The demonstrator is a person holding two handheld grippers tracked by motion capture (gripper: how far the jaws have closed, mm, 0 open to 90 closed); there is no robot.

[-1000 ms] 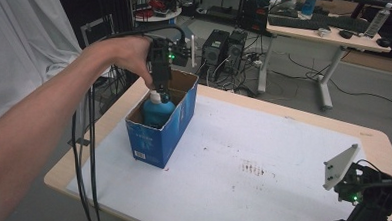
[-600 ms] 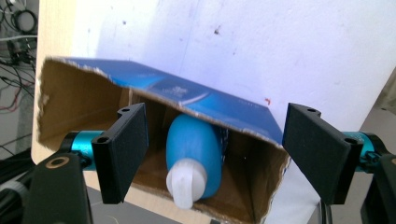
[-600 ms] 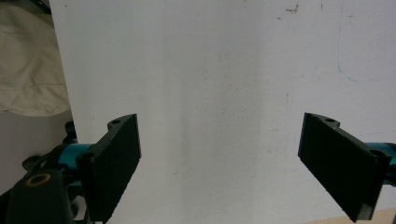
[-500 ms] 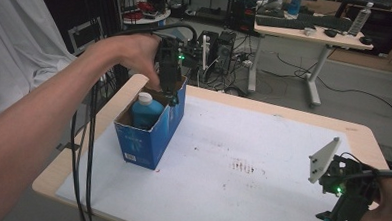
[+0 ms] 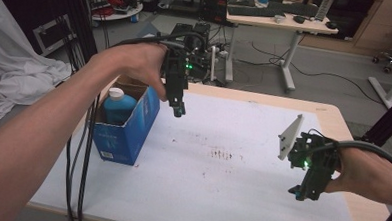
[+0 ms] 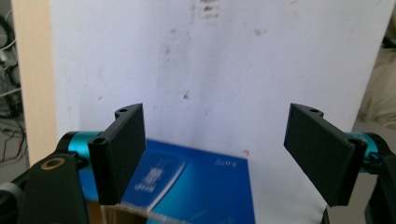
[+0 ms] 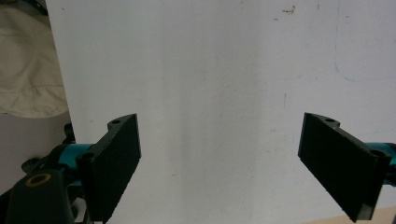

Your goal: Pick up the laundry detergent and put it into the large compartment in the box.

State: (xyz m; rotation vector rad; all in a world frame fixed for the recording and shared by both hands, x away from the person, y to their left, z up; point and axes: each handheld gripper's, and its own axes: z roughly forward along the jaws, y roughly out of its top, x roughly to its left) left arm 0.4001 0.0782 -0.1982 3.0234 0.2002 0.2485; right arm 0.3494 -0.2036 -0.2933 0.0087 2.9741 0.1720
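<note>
the table (image 5: 246, 153), covered with a white sheet that carries a few small brown marks, gives both hands a broad flat working surface, and its light wooden edge shows along the far and right sides. toward its left end stands the blue cardboard box (image 5: 129, 128), upright with its top flaps open, so that things can be lowered straight down into it. inside it the blue bottle (image 5: 117, 105) with its white cap stands upright against the box's near wall, settled deep enough that the walls keep it from tipping; it looks like a finished placement, free of any grip. the left gripper (image 5: 178, 110) hangs point-down just beside the box's right wall, above the sheet, with nothing between its jaws; the jaws have just been opening and stand wide apart in the left gripper view, where the box's blue side (image 6: 201, 186) lies below them, which fits a hand coming away after letting go. the right gripper (image 5: 301, 190) sits low over the near right corner of the table, well apart from the box, probably parked out of the way; in the right gripper view its jaws are spread wide with bare white sheet between them.
</note>
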